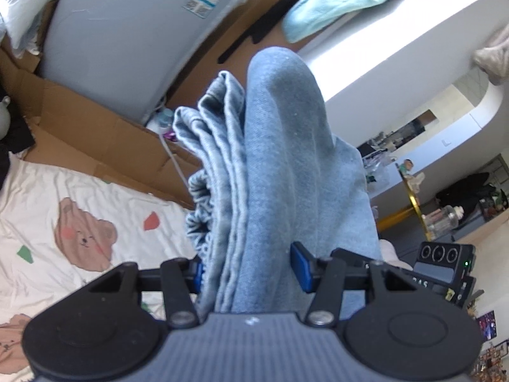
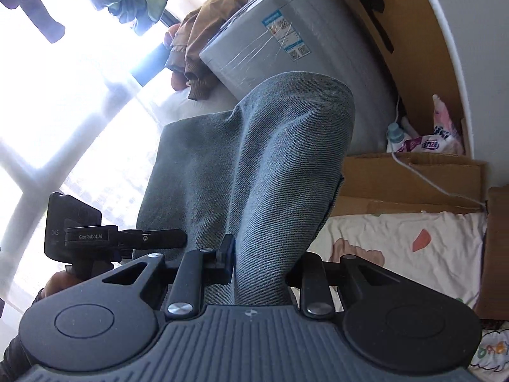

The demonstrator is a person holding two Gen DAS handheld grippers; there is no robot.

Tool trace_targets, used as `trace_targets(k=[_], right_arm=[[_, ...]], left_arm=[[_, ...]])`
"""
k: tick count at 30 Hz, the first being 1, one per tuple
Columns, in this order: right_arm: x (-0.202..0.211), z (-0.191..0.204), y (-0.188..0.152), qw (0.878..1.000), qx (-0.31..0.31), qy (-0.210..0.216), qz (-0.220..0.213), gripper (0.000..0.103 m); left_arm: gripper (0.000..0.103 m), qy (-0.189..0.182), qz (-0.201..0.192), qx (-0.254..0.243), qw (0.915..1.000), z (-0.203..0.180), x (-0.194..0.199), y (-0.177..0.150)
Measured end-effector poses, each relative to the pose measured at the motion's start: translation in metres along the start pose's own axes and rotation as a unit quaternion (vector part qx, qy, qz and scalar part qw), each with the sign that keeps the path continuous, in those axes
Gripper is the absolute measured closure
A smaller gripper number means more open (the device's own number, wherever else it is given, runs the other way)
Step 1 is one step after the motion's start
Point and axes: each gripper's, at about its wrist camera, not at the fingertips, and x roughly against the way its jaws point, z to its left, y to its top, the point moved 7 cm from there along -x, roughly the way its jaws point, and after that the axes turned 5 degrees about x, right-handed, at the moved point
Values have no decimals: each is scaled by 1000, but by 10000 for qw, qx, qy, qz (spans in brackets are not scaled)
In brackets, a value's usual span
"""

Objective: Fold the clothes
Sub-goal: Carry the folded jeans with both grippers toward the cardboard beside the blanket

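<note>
Left tool [image 1: 251,270] and right tool [image 2: 264,264] each pinch the folded denim jeans [image 1: 280,159] above the bed [image 1: 47,191]; level, matched grips should keep the layers aligned.

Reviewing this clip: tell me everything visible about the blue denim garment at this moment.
The denim garment is light blue, soft twill-weave cloth, likely jeans, folded into several layers. In the left wrist view its stacked edges and a gathered, elastic-looking band show on the left side of the bundle. It is held off the bear-print sheet, arching up and away from both cameras. The left tool clamps the thick bundle between its blue pads; the right tool grips another part, which looks greyer against the window light.
</note>
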Motion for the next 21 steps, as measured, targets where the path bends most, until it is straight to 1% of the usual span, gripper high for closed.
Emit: trace_targets(k=[12, 21], right_arm=[[70, -47, -20, 9983, -254, -464, -238, 78], [122, -81, -16, 9937, -357, -912, -537, 78]], left_arm=[[49, -333, 366, -141, 9987, -51, -54, -34], [48, -652, 569, -377, 9955, -93, -90, -41]])
